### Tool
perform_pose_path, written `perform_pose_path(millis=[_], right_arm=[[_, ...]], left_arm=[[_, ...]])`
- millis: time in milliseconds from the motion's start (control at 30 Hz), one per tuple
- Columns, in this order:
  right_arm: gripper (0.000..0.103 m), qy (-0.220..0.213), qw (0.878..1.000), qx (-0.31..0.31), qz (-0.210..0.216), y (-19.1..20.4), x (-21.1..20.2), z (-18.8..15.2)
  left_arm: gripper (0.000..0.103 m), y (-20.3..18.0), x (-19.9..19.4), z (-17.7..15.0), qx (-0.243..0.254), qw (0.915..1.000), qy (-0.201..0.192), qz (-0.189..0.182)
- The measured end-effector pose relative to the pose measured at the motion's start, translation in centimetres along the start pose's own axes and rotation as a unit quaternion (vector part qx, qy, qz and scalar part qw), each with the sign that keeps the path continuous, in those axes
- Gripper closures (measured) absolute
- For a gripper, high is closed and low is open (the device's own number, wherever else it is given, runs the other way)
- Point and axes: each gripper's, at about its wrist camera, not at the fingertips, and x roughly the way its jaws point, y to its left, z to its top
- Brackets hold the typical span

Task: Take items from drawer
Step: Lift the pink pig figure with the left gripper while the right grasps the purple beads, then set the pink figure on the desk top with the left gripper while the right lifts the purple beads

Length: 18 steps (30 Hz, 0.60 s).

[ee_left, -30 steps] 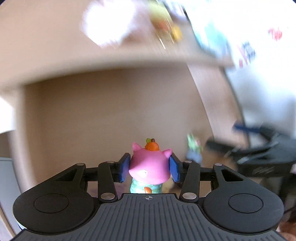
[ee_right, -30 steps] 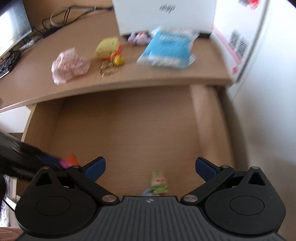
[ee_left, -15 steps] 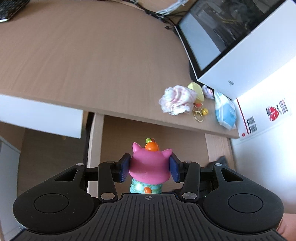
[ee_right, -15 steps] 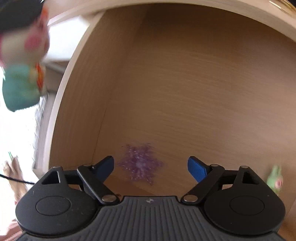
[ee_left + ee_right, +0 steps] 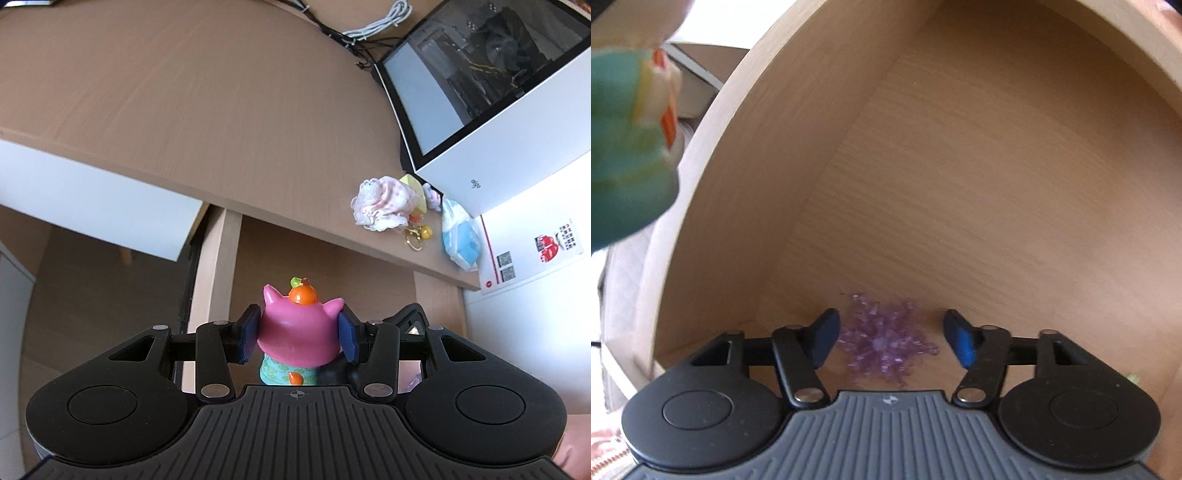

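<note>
Right jaws closing round purple spiky ball (image 5: pixel 884 343); contact unclear.

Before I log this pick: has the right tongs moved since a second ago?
Yes. The right tongs have dropped into the drawer and now straddle the purple spiky toy; their jaws have just been closing, not yet touching it.

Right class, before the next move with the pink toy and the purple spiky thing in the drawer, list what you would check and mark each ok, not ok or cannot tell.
1. Left gripper pads press on the pink toy: ok.
2. Purple spiky ball lies between the right gripper fingers, whose jaws have just been closing: ok.
3. Right pads touching the ball: not ok, gaps show on both sides.
4. Bare desk top for setting the toy down: ok.
5. Drawer holds other items: cannot tell.
</note>
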Motion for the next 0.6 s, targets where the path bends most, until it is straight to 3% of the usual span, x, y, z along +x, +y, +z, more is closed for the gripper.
perform_pose_path(millis=[267,400,467,533,600], right_arm=[[0.043,-0.018,0.998,0.057,-0.017,-4.9,-0.7,-0.6],[0.043,-0.038,0.991,0.112,-0.064,-9.0,-1.6,-0.9],[0.04,-0.049,0.986,0.156,-0.032,-11.1,-2.6,-1.2],[0.027,-0.065,0.978,0.198,0.013,-12.9,-3.8,-1.6],[0.025,-0.078,0.974,0.212,0.022,-14.2,-4.6,-1.8]], left_arm=[[0.054,1.5,1.3,0.3,-0.025,0.9996,0.013,-0.002],[0.054,1.1,1.5,0.2,-0.017,0.9996,0.02,-0.008],[0.054,0.7,1.7,0.2,-0.012,0.9995,0.024,-0.014],[0.054,0.5,2.1,0.1,-0.011,0.9993,0.03,-0.018],[0.054,0.3,2.4,-0.2,-0.01,0.999,0.038,-0.021]])
